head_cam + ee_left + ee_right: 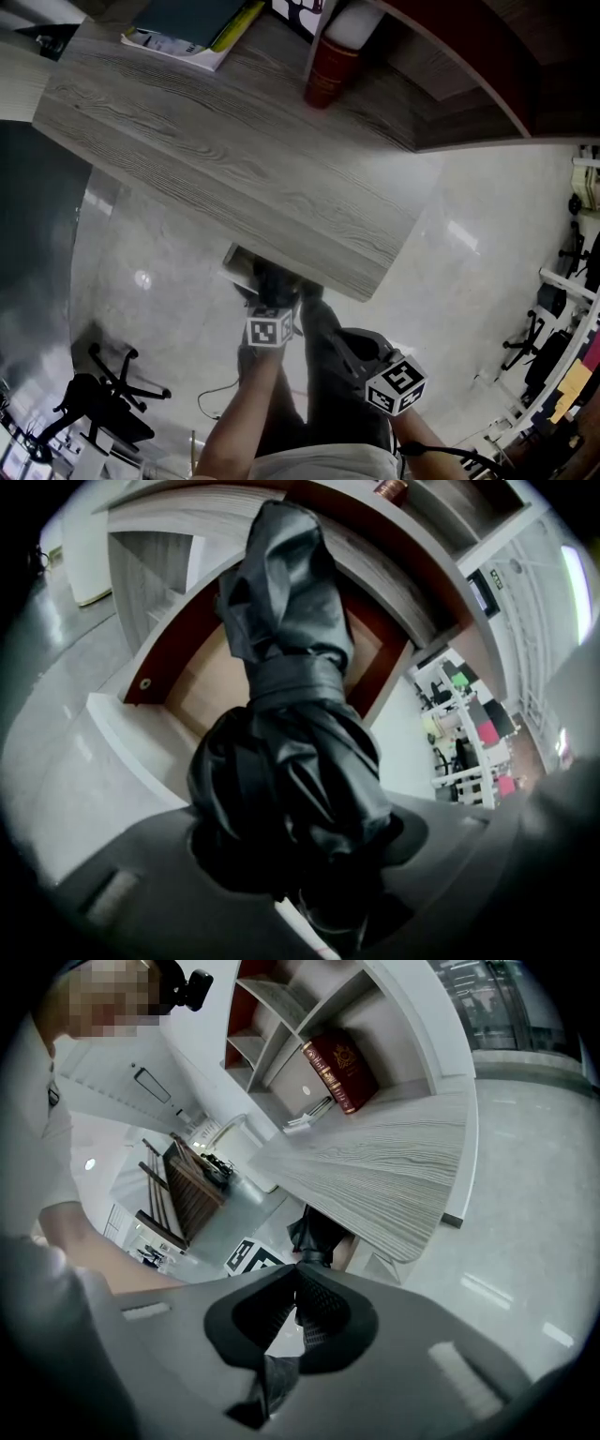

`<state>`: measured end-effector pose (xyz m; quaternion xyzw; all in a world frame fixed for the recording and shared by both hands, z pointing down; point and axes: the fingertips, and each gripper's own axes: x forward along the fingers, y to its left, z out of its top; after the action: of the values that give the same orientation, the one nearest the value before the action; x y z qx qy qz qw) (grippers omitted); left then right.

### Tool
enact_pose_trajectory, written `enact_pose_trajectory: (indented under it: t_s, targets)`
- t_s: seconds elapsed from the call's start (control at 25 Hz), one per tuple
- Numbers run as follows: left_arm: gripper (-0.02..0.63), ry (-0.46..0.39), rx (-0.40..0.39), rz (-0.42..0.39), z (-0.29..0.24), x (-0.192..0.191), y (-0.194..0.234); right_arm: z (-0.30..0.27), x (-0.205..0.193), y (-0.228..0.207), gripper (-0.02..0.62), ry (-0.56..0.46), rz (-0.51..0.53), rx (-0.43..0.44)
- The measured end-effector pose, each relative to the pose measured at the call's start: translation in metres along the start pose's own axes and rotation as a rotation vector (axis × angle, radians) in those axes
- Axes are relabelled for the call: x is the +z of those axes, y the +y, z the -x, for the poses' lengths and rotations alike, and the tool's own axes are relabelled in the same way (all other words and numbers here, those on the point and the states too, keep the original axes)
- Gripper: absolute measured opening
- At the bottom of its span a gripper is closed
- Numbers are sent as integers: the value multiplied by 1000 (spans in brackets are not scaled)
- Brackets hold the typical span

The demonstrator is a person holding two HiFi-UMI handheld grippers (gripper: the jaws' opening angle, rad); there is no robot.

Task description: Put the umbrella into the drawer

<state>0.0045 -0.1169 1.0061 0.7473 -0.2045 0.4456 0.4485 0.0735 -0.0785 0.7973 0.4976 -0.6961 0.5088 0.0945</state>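
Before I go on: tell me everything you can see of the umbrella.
The umbrella is black and folded, its glossy, crumpled fabric cinched by a band around the middle. The left tool grips its bunched lower part. The far end points toward the open drawer under the desk. In the right gripper view, the right tool has its tips together at the umbrella's near end. No handle or ribs show.

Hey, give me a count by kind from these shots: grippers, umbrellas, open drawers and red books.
grippers: 2, the left gripper and the right gripper
black umbrella: 1
open drawer: 1
red book: 1
Total: 5
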Motion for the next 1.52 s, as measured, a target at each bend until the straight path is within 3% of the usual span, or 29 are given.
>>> enact_pose_trajectory:
  t_s: [0.28,0.6,0.76,1.08,1.52]
  targets:
    - [335,-3,28,91,1,4,0,9,1,-3,5,-8,5,8]
    - [460,-21,84,99,4,5,-5,26,2,-5,5,-17,22,15]
    - [468,-30,153,95,6,6,1,31,-4,-8,5,-13,22,17]
    - [482,-33,202,89,21,-1,8,39,-6,1,5,-12,50,42]
    - [483,-63,209,58,75,-10,-2,72,16,28,5,-20,142,56]
